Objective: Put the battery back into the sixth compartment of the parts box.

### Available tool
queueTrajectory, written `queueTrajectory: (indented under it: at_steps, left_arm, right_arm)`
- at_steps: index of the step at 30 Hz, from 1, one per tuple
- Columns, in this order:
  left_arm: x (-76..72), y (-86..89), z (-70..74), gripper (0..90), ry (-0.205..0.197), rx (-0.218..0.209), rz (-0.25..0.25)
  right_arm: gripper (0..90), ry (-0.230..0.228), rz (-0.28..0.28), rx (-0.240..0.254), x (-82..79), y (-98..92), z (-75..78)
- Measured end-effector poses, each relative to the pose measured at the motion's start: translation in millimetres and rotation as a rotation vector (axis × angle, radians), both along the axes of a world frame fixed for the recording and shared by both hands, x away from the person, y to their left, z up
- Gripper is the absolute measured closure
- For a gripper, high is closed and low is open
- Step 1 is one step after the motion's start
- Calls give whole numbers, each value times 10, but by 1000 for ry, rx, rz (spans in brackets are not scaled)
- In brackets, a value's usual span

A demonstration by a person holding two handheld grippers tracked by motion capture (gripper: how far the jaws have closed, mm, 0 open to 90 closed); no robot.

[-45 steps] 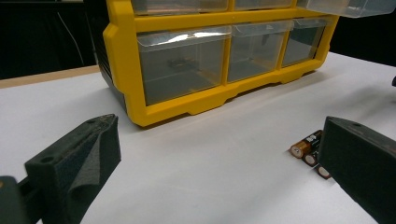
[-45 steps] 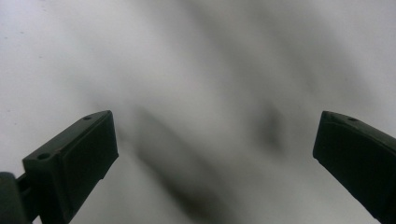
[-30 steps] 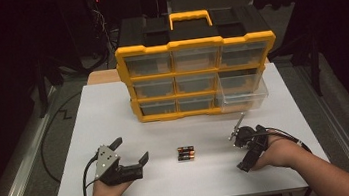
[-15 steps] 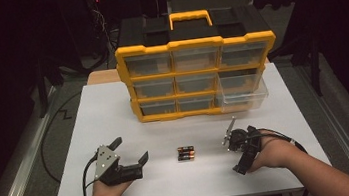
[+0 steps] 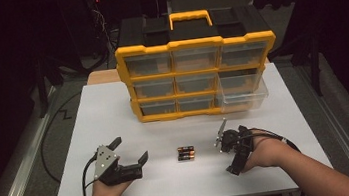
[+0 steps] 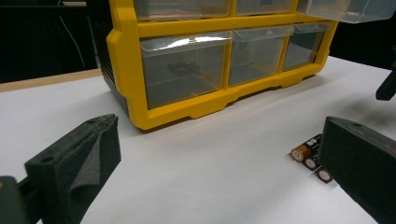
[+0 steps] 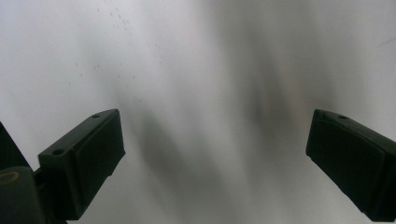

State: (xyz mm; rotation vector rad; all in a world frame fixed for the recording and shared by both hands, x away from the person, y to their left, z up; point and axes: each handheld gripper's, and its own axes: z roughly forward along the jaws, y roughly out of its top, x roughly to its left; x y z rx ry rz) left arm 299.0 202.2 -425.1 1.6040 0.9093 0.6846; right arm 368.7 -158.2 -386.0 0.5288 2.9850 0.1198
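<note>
While the batteries [image 5: 186, 153] are lying side by side on the white table [image 5: 114, 115], between the two grippers and in front of the yellow drawer cabinet [image 5: 195, 78], the left gripper [image 5: 130, 154] is resting with jaws spread wide and the right gripper [image 5: 229, 149] is hovering near them, jaws also wide apart, gripping nothing

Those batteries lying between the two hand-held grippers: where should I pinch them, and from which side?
The batteries lie flat, side by side and touching, ends pointing left and right in the high view. Probably best to come straight down from above, jaws across the long sides of the outermost cell, gripping mid-length; the ends give little hold. Both the left hand-held gripper and the right hand-held gripper are open and about equally near.
</note>
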Motion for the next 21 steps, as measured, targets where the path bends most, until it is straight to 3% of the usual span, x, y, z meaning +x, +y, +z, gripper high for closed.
queueTrajectory:
  at_steps: [21]
  left_arm:
    - [1, 3, 1, 5, -2, -6, -1]
  right_arm:
    - [77, -5, 87, 11, 10, 308, 30]
